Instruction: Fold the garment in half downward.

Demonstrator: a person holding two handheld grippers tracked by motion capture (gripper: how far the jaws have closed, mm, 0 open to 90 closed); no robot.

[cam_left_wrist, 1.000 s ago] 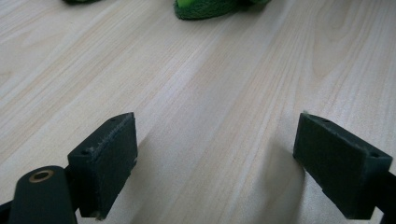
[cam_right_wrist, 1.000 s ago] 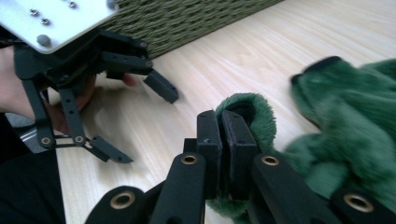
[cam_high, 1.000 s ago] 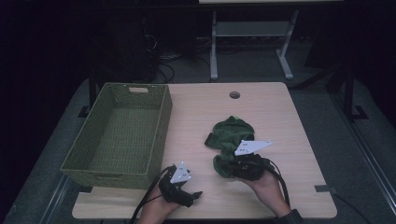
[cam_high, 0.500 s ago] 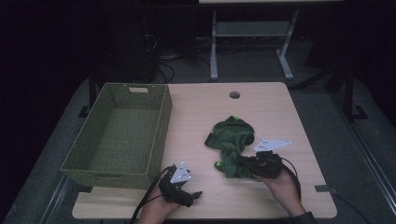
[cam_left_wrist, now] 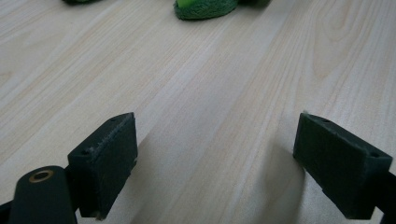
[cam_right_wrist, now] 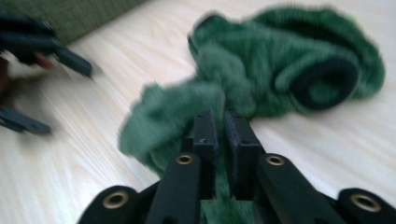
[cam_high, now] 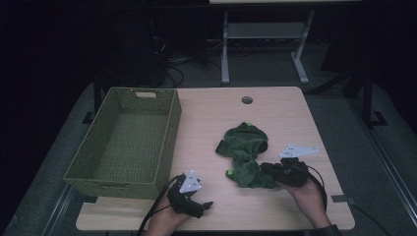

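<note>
Green cloth bunched, long axis front-to-back.

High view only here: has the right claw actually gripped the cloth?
Observer: Yes. In the right gripper view the right claw has its jaws nearly together, with a fold of the cloth pinched between them.
Operator: And the left claw?
Observer: In the left gripper view the left claw is wide open over the table, with nothing between its jaws.
</note>
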